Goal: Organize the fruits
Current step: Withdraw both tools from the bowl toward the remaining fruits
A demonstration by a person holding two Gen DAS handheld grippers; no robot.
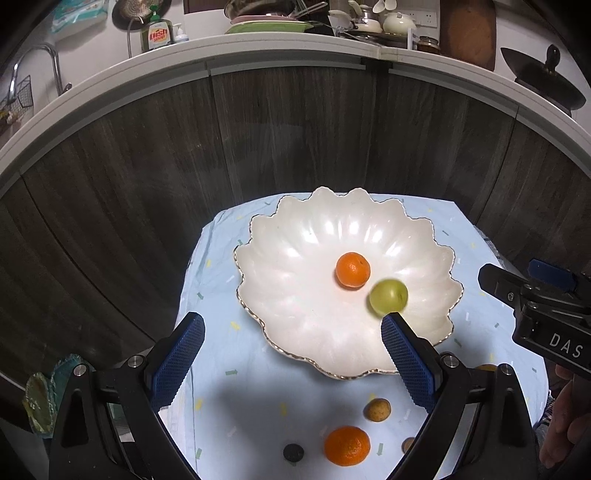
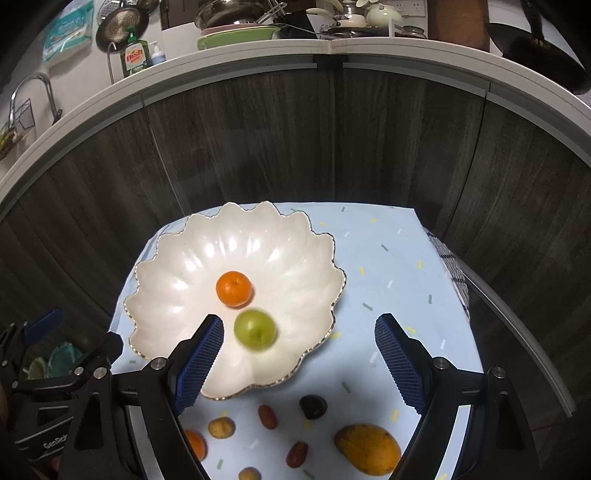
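Note:
A white scalloped bowl (image 1: 295, 314) (image 2: 177, 295) stands on the pale blue cloth. In it lie a small orange (image 1: 352, 269) (image 2: 234, 289) and a green round fruit (image 1: 388, 296) (image 2: 255, 329), which is blurred in both views. My left gripper (image 1: 291, 321) hovers open above the bowl's near rim, nothing between its blue pads. My right gripper (image 2: 299, 320) is open too, over the bowl's right edge, holding nothing. On the cloth in front lie a second orange (image 1: 347, 445) (image 2: 195, 445), a mango (image 2: 367, 448) and several small fruits.
The small fruits include a dark one (image 2: 313, 406), two red ones (image 2: 267, 416) and a yellow-brown one (image 1: 376, 410) (image 2: 221, 427). Dark wooden cabinet fronts (image 1: 295, 129) rise behind the cloth. A white counter (image 1: 258, 48) above carries dishes and a soap bottle (image 1: 158, 35).

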